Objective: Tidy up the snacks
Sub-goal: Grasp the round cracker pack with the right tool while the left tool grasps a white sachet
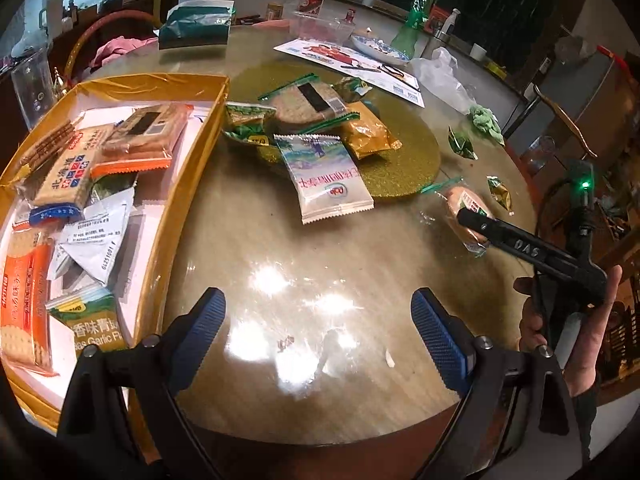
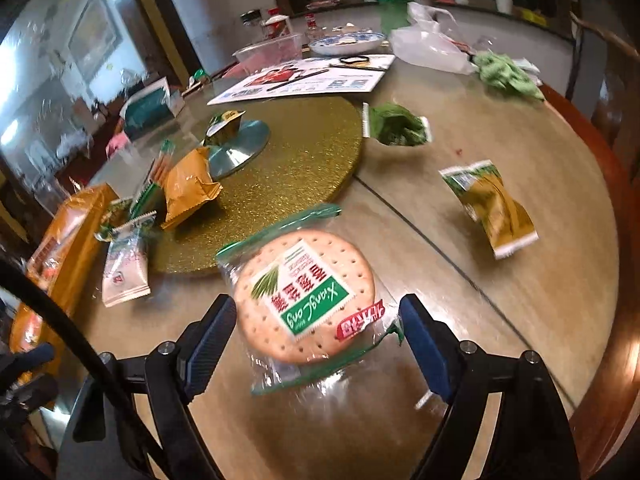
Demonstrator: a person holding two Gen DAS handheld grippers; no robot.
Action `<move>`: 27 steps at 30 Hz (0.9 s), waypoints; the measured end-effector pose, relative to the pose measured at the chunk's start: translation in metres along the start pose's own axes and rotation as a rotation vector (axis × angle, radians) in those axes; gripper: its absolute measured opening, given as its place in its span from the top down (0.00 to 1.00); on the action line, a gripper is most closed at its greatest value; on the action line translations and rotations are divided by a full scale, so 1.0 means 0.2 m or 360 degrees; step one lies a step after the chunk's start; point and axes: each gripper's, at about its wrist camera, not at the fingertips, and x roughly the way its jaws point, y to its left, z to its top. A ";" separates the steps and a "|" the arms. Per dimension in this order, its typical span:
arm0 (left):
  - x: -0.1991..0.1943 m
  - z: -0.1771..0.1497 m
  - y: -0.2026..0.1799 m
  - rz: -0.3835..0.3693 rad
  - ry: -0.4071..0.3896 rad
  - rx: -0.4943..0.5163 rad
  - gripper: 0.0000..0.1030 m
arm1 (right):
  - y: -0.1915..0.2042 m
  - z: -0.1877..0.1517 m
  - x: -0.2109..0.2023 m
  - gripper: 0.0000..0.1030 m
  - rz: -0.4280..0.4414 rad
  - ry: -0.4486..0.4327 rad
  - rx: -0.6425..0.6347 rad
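A yellow box [image 1: 188, 184] at the left holds several snack packs. My left gripper [image 1: 318, 320] is open and empty over bare table just right of the box. A round cracker pack [image 2: 304, 296] with a green label lies flat on the table; my right gripper [image 2: 318, 328] is open with its fingers on either side of it. That pack [image 1: 466, 210] and the right gripper [image 1: 480, 222] also show in the left wrist view. A white Dole pack [image 1: 326, 178], an orange pack [image 1: 366, 130] and other snacks lie on the gold turntable [image 1: 400, 160].
A green-yellow snack pack [image 2: 490, 206] and a dark green pack [image 2: 396, 124] lie loose on the table to the right. Further back are a leaflet [image 2: 304, 78], a blue-white plate [image 2: 346, 42], a plastic bag [image 2: 430, 46] and a green cloth [image 2: 506, 72]. The table edge [image 2: 600, 184] curves at right.
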 end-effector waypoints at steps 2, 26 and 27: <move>-0.01 0.01 0.00 0.0007 -0.0004 -0.0002 0.09 | 0.03 0.01 0.02 0.16 -0.0030 0.0034 -0.0097; 0.08 0.13 -0.06 0.0119 0.0045 0.0027 0.09 | 0.03 -0.08 -0.07 0.26 0.0050 0.0011 -0.0033; 0.11 0.16 -0.07 0.0130 0.0062 0.0018 0.09 | 0.03 -0.11 -0.10 0.26 0.0044 -0.0004 0.0003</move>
